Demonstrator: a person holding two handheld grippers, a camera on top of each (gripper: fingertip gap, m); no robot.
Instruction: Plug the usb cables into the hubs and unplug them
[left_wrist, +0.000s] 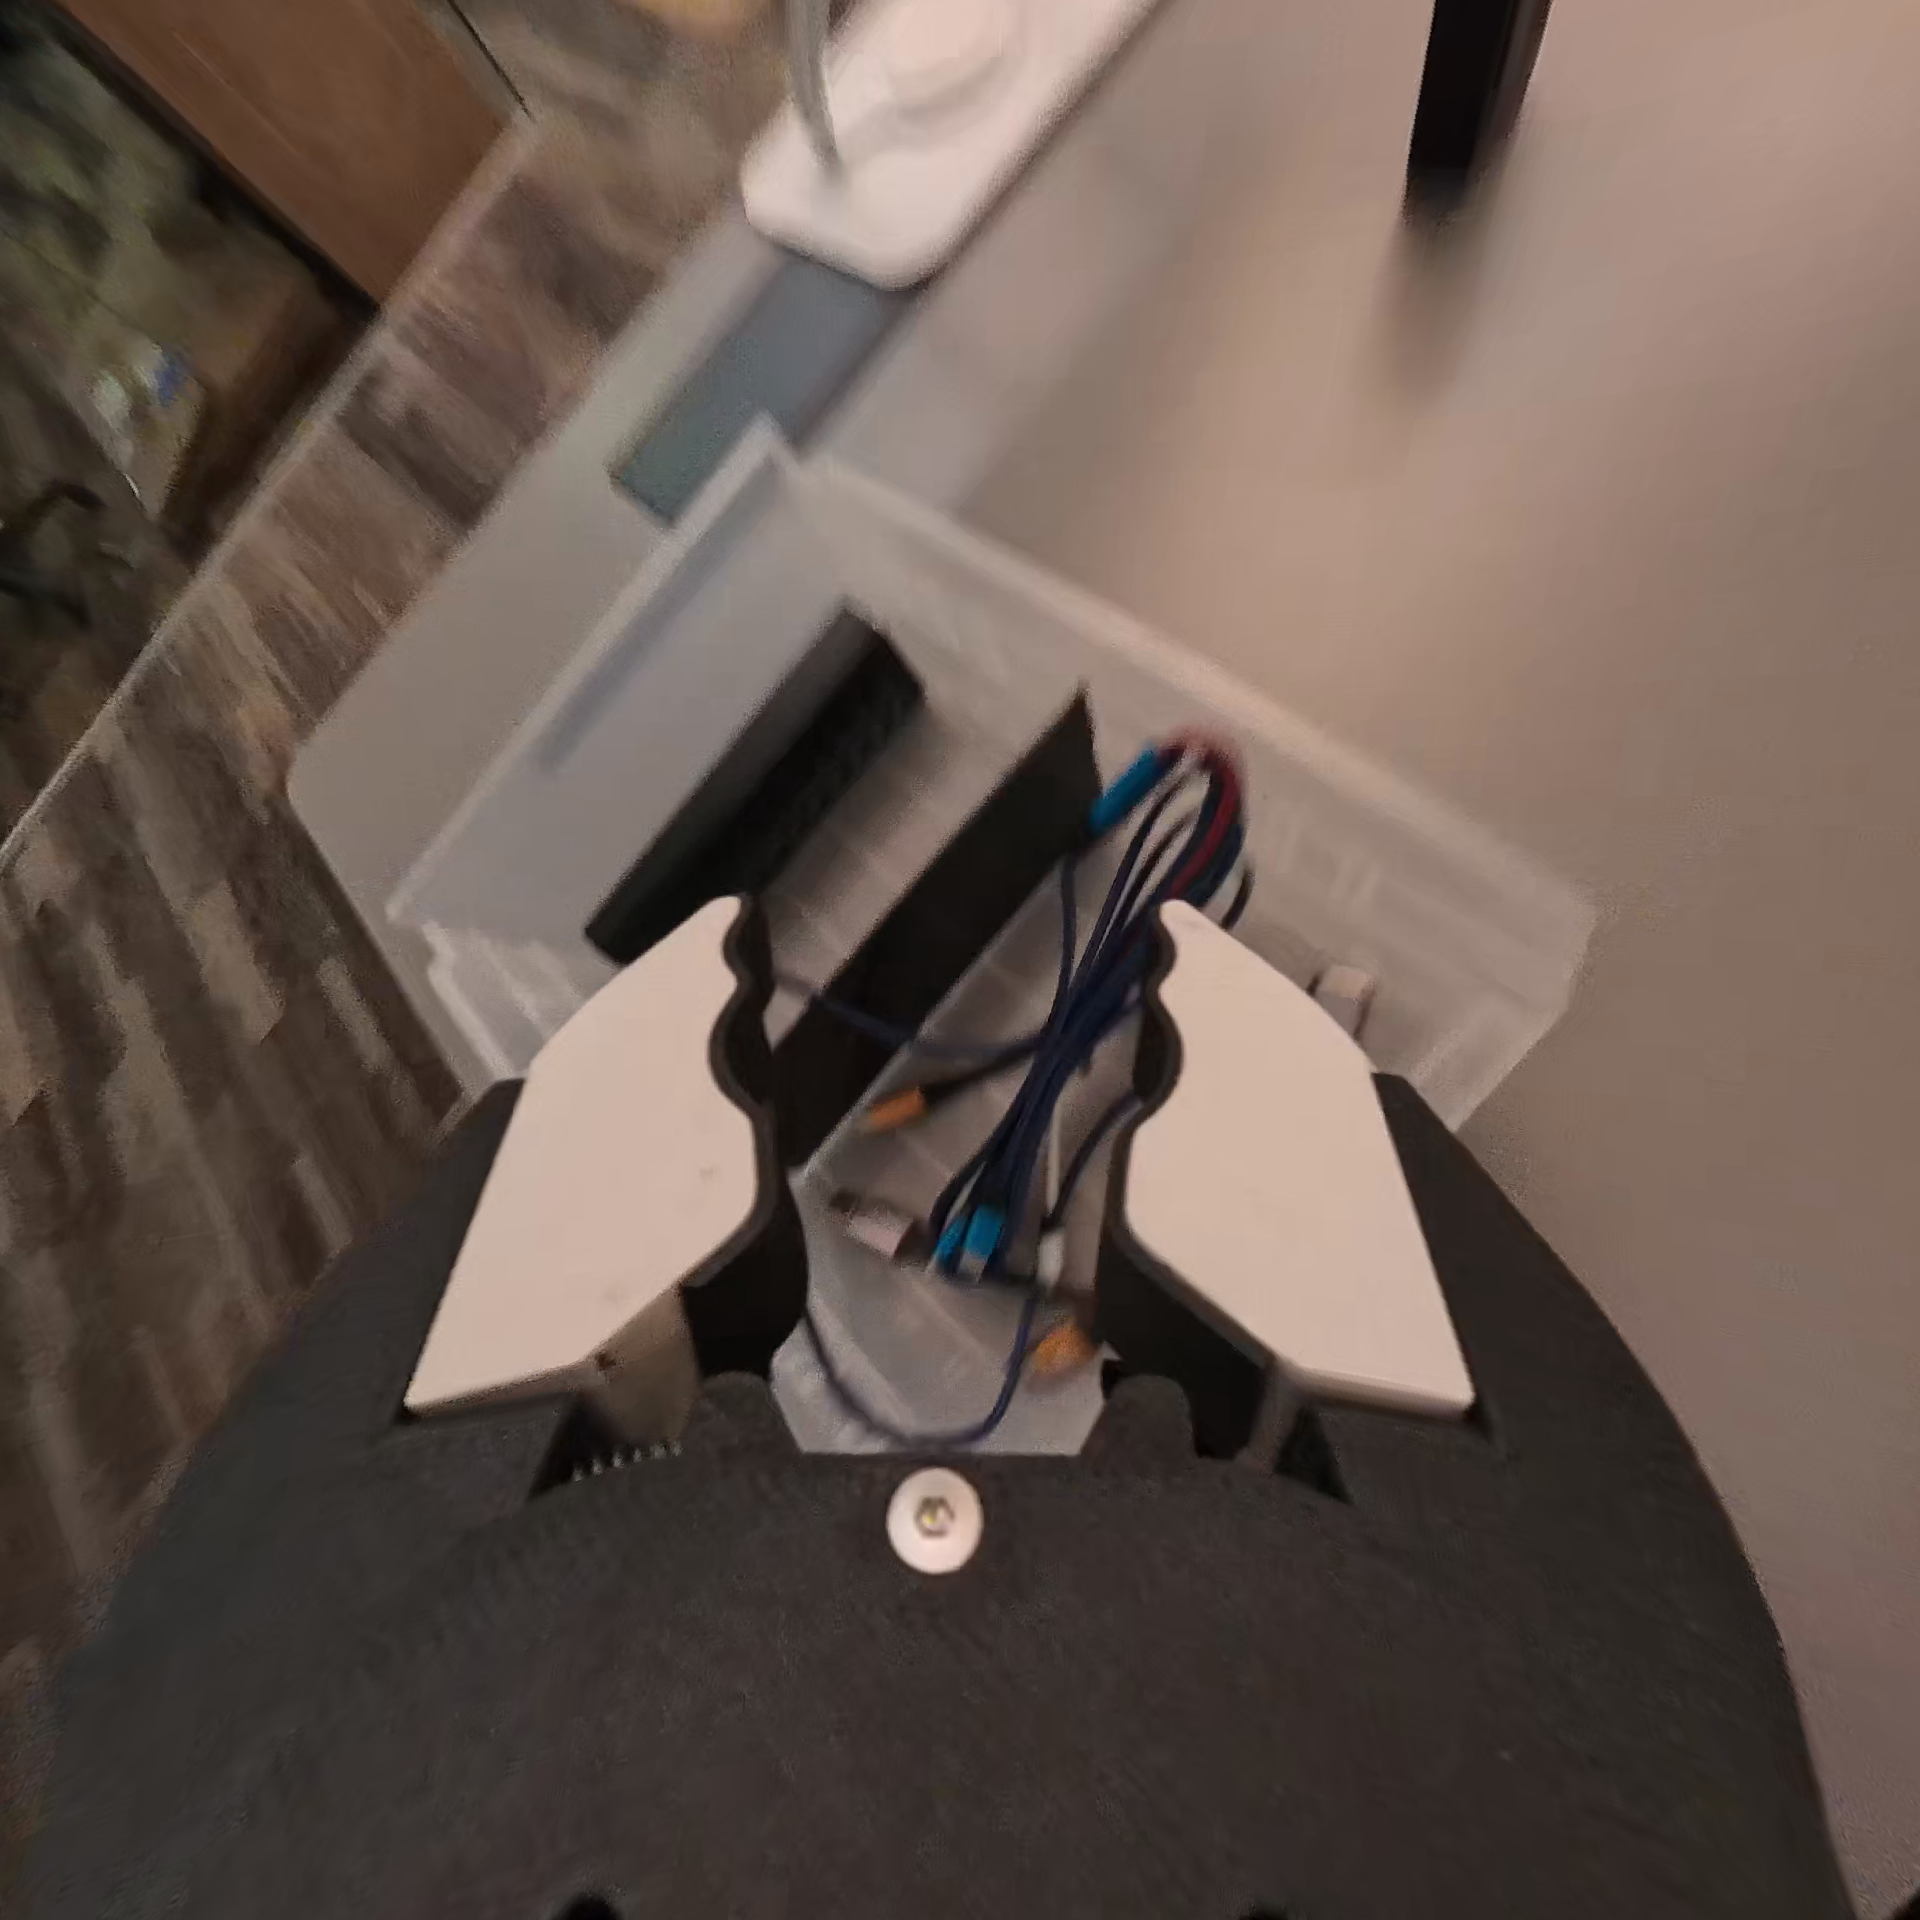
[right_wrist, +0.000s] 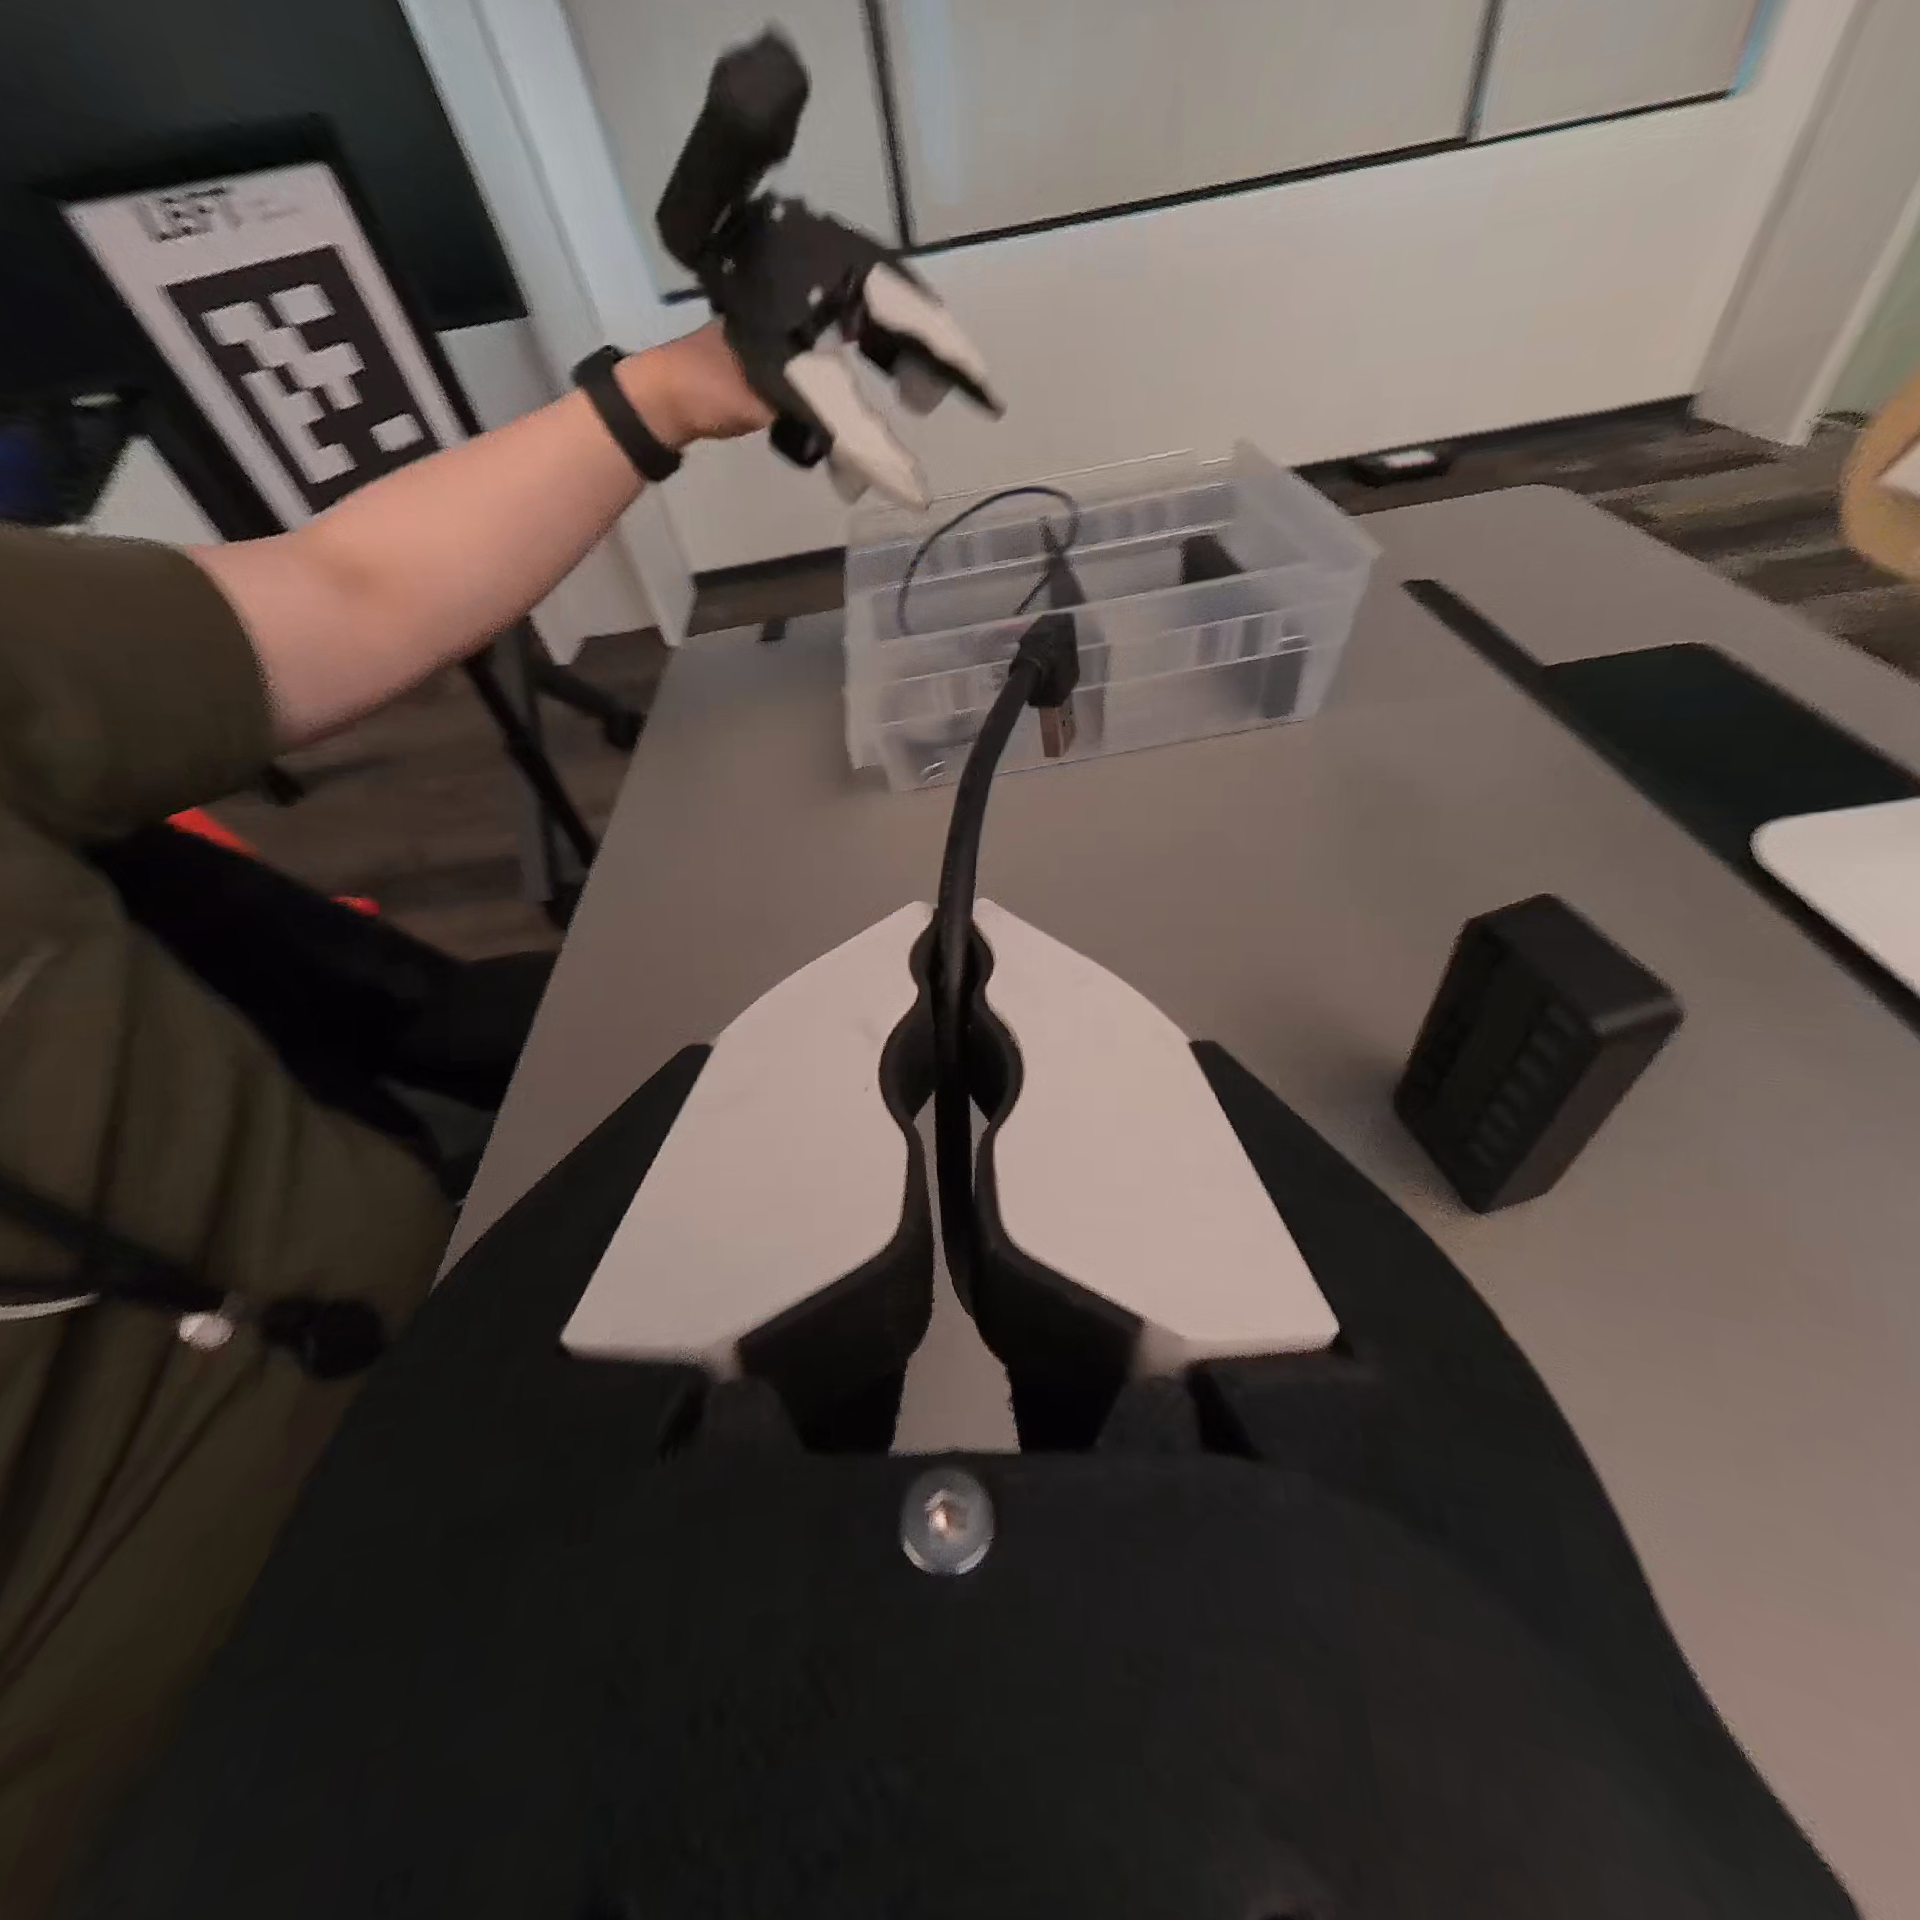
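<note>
A: Where is the black usb cable (right_wrist: 961, 831) relative to the right gripper (right_wrist: 951, 920)?

B: It runs straight up the middle of that claw. The white fingers (right_wrist: 790, 1164) are pressed together on the cord, pinching it in their notched inner edges. The cord arches forward out of the tips, and its metal plug (right_wrist: 1058, 727) hangs in the air in front of the clear plastic bin (right_wrist: 1320, 582) at the far end of the grey table (right_wrist: 1195, 831).

A: And the hub?

B: A black hub (right_wrist: 1527, 1049) with a row of ports stands on the table to the right of the claw, well apart from the plug.

A: The left gripper (left_wrist: 951, 914)?

B: Spread wide, holding nothing. It hovers above the bin (left_wrist: 1455, 883), looking down on a bundle of blue and red cables (left_wrist: 1101, 997) and two black blocks (left_wrist: 790, 790) inside. That view is blurred.

A: Any writing?

B: A white board (right_wrist: 281, 332) with a black-and-white square marker stands on a tripod at the left, with a short heading printed above the pattern. I can see no brand on the hub or the cables.
</note>
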